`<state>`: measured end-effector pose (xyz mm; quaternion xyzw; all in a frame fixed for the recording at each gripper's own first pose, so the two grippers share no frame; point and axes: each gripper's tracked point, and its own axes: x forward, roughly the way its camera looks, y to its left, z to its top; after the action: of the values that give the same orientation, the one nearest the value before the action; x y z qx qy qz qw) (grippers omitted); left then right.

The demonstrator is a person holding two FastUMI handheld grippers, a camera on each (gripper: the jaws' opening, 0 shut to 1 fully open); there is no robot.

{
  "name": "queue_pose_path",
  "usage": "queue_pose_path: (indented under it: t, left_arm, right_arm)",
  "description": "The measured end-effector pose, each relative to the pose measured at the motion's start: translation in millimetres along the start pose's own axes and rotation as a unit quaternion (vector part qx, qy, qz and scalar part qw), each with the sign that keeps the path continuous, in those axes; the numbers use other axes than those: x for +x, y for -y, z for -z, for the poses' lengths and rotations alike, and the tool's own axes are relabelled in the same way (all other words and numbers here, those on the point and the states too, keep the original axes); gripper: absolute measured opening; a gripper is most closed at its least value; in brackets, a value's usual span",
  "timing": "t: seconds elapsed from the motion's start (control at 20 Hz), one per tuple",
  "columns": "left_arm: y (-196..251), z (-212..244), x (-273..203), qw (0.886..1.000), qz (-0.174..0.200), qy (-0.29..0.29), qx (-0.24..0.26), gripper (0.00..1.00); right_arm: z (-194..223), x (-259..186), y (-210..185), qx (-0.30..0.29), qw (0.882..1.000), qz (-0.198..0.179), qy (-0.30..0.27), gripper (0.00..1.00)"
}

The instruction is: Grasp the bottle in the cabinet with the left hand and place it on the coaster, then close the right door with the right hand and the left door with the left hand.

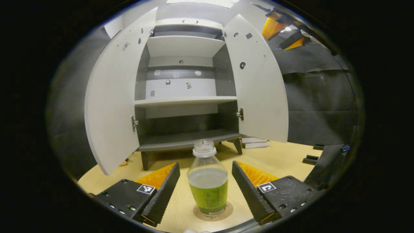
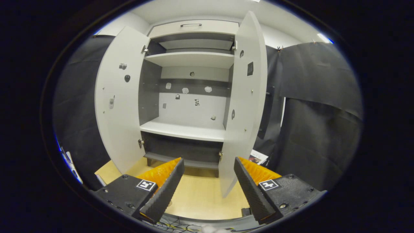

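A pale wooden bench (image 1: 284,158) is carrying a grey cabinet (image 1: 184,97) whose left door (image 1: 110,106) and right door (image 1: 258,87) are both standing wide open. In the left gripper view, the bottle (image 1: 208,181) is standing upright on the round coaster (image 1: 226,212), between the spread fingers of the left gripper (image 1: 205,191), which is touching nothing. In the right gripper view, the right gripper (image 2: 208,191) is hanging open and empty, facing the cabinet, near the right door's lower edge.
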<state>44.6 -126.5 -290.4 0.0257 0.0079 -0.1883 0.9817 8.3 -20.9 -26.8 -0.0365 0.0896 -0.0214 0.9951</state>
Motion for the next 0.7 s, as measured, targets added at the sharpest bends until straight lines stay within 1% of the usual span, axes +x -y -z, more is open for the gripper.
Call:
queue_pose_path:
  t: [0.15,0.3,0.55,0.7]
  left_arm:
    - [-3,-39,2,1.0,-0.001,0.027,0.005,0.97]
    - [-11,-84,1,0.999,-0.009,0.05,0.012,0.98]
    - [-28,-152,-10,0.998,-0.013,0.047,-0.029,0.97]
    - [-49,-195,-23,0.998,-0.029,0.049,-0.03,0.98]
  right_arm:
    - [0,-2,1,0.006,1.0,0.002,0.005,1.0]
    - [2,-6,2,0.009,1.0,0.005,0.012,1.0]
    - [2,-13,-2,0.031,0.999,0.002,0.028,1.0]
    - [1,-19,-2,0.043,0.998,0.004,0.04,1.0]
